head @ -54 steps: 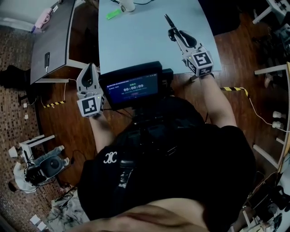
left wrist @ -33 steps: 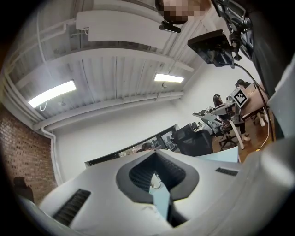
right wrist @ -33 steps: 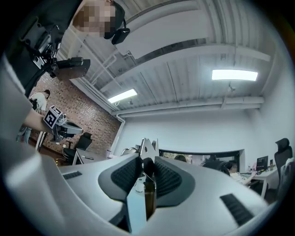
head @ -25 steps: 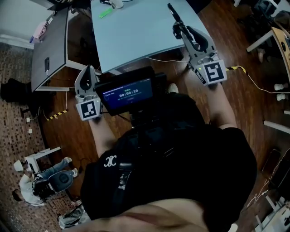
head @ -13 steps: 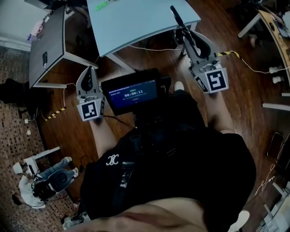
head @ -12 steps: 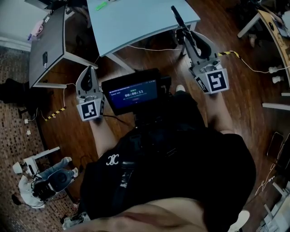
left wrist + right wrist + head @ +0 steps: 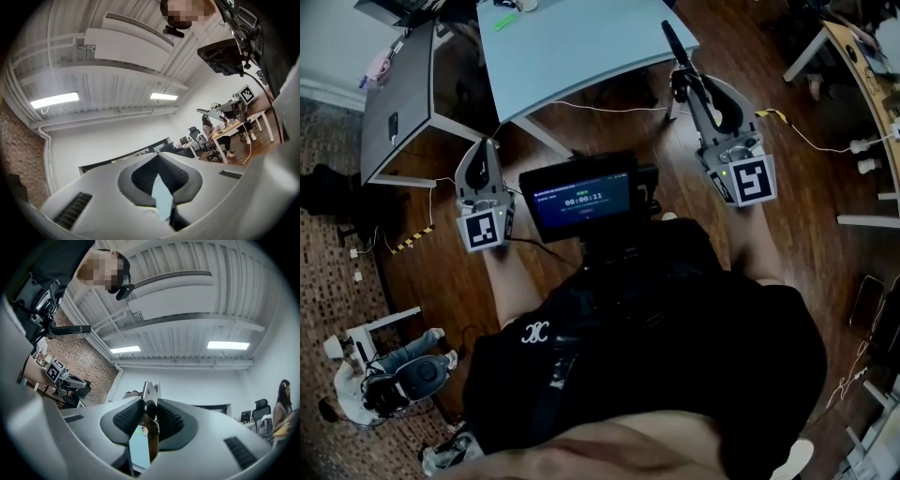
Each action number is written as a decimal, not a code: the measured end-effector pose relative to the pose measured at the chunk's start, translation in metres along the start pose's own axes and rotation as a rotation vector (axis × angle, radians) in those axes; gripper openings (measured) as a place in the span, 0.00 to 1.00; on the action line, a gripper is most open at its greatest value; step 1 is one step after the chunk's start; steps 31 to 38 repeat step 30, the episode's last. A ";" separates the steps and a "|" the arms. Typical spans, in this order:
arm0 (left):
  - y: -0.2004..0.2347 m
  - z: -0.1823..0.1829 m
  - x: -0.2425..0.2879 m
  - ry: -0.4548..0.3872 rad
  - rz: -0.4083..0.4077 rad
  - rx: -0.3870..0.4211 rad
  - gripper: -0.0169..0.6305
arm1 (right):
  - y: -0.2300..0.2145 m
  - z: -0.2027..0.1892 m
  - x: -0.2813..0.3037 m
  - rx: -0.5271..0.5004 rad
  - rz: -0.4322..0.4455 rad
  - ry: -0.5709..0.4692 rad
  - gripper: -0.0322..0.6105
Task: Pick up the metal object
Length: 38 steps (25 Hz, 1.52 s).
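Wooden floor (image 7: pixel 825 141), pale blue table (image 7: pixel 572 47) far. Right gripper (image 7: pixel 149 409) jaws narrow, clamped on slim dark metal object (image 7: pixel 151 391), held in air. Left gripper (image 7: pixel 158 160) jaws together, empty.

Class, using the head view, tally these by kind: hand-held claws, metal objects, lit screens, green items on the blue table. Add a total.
Grey hand-held claws: 2 (left claw, right claw)
Long metal object in the right claw: 1
Lit dark screen: 1
Small green item on light blue table: 1
Total: 5
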State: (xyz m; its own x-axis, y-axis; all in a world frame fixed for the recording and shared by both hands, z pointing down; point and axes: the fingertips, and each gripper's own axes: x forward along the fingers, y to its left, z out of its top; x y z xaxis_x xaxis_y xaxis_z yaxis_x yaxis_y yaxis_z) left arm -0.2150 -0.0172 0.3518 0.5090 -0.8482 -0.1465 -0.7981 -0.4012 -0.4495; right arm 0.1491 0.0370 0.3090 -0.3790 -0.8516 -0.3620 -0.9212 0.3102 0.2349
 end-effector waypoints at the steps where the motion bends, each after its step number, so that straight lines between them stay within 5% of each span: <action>1: -0.003 0.005 0.002 -0.001 0.003 0.006 0.04 | -0.005 0.001 -0.002 0.001 -0.003 0.000 0.15; 13: -0.021 0.026 0.009 -0.005 0.046 0.021 0.04 | -0.034 -0.004 -0.016 0.060 0.026 0.001 0.15; 22: -0.049 0.038 0.022 0.074 -0.003 0.109 0.04 | -0.041 -0.009 -0.020 0.075 0.037 -0.001 0.15; 38: -0.042 0.040 0.031 0.047 -0.001 0.089 0.04 | -0.040 -0.010 -0.011 0.067 0.031 0.003 0.15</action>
